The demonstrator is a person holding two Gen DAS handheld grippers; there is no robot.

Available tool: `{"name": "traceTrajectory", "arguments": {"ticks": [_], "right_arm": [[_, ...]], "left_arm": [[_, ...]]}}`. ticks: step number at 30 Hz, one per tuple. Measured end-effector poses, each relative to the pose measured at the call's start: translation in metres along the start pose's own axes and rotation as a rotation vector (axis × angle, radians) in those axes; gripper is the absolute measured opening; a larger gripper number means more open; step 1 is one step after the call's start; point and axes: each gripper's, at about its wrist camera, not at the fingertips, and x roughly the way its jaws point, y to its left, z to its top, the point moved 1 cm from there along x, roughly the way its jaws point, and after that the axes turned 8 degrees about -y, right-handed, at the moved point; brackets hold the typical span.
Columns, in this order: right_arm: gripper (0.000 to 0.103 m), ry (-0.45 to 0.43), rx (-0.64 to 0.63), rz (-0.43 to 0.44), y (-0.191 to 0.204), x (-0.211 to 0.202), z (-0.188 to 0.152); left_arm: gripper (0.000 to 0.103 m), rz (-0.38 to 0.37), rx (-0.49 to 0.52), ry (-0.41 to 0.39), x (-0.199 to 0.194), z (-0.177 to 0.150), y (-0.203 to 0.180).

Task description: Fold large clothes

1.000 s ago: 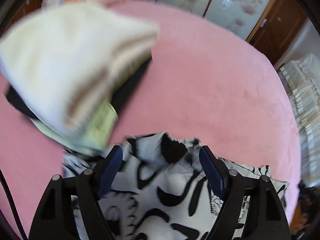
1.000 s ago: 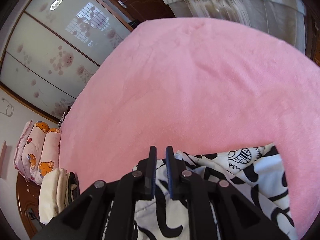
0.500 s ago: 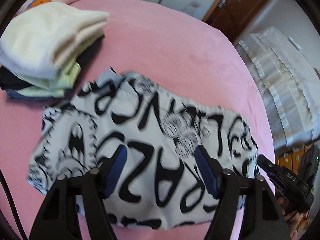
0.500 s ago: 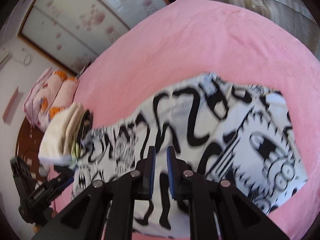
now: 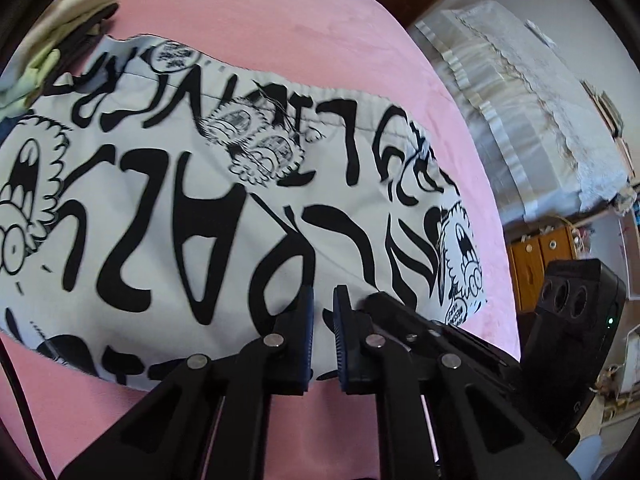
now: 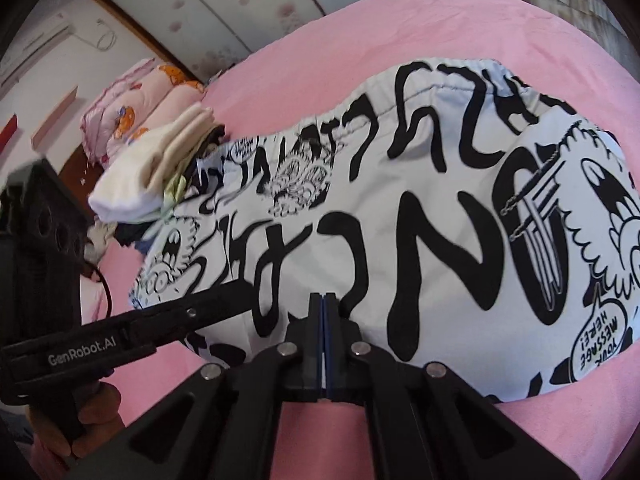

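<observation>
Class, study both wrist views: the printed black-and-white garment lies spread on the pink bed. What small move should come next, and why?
Probably lift the near hem and carry it over toward the far gathered edge. The printed garment lies flat on the pink bed. The right gripper is shut at the near edge, and the left gripper is closing there, though whether either has pinched cloth is unclear. The folded pile waits beside it.

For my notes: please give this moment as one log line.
garment: flat on pink bed | left gripper: closing, empty | right gripper: shut, empty | stack: beside garment
</observation>
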Motion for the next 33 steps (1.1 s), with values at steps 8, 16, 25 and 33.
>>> {"name": "traceTrajectory", "arguments": {"ticks": [8,16,25,33], "right_arm": [[0.0,0.077,0.049,0.02,-0.023,0.047,-0.015],[0.0,0.096,0.008,0.007,-0.039,0.058,-0.014],[0.0,0.023,0.109,-0.159,-0.124,0.016,0.002],[0.0,-0.049,0.187,-0.344,-0.19,-0.039,0.001]], "left_arm": [[0.007,0.06,0.015,0.096,0.055,-0.014,0.002],[0.001,0.134,0.007,0.076,0.074,-0.023,0.027],[0.001,0.422,-0.016,-0.001,0.029,-0.017,0.101],[0.001,0.548,0.009,-0.028,0.006,-0.019,0.128]]}}
